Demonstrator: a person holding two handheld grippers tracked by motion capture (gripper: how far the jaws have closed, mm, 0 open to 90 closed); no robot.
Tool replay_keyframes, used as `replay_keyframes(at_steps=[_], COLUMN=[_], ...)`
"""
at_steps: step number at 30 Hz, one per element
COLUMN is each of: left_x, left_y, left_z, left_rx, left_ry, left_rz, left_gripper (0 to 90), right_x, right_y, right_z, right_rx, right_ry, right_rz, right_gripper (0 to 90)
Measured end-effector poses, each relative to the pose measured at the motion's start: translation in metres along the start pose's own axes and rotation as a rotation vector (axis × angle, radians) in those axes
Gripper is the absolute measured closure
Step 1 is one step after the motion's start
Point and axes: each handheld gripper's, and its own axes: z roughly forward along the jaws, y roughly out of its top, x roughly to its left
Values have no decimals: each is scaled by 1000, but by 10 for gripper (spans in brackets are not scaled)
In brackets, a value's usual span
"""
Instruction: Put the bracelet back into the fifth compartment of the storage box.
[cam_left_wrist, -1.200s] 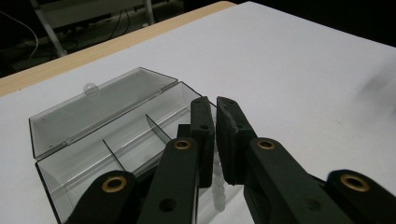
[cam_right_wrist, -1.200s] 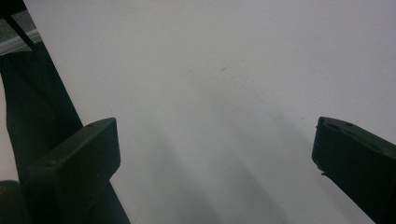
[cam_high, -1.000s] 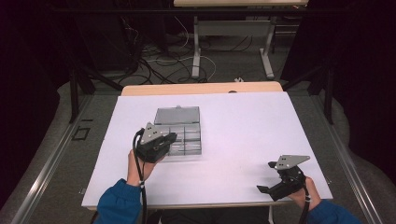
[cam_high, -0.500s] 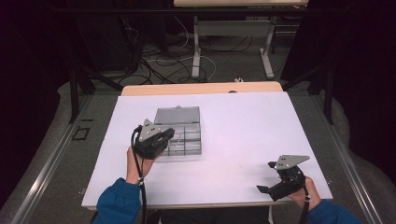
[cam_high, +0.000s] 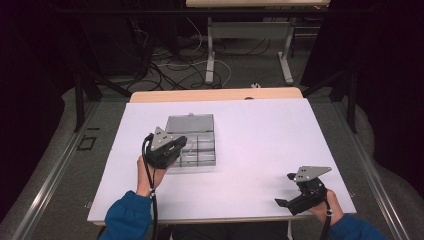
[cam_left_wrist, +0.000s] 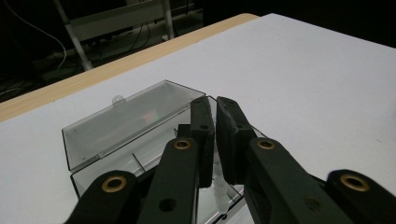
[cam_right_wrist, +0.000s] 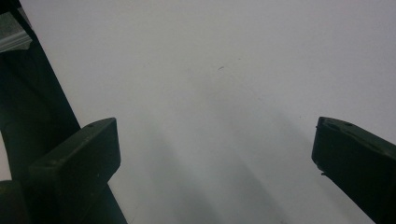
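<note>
A clear plastic compartment box (cam_high: 200, 150) lies on the white table (cam_high: 265, 135), its lid (cam_high: 190, 123) folded open toward the far side. My left gripper (cam_high: 179, 145) hovers over the box's left part. In the left gripper view its jaws (cam_left_wrist: 215, 133) stand almost together above the box (cam_left_wrist: 107, 140) and the raised lid (cam_left_wrist: 130, 119). A small pale thing (cam_left_wrist: 219, 189) shows low in the slit between them; I cannot tell whether it is gripped. My right gripper (cam_high: 283, 190) rests near the table's front right corner, jaws wide apart (cam_right_wrist: 212, 140) over bare table.
A wooden strip (cam_high: 215, 94) borders the table's far edge. Beyond it, cables and metal desk legs (cam_high: 210, 50) stand on the dark floor. The front table edge runs just below both hands.
My left gripper has shifted slightly up and away over the box. The right gripper has stayed where it was.
</note>
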Motion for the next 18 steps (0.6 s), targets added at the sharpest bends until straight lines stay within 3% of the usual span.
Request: replay_keyframes(at_steps=[18], left_x=[3], left_y=[-7], left_z=[13], left_rx=[17], left_ry=[7], left_rz=[-3], left_gripper=[858], right_x=[-1], right_y=[0], right_z=[0], right_rx=[9], right_ry=[2], right_rz=[-12], right_gripper=[8])
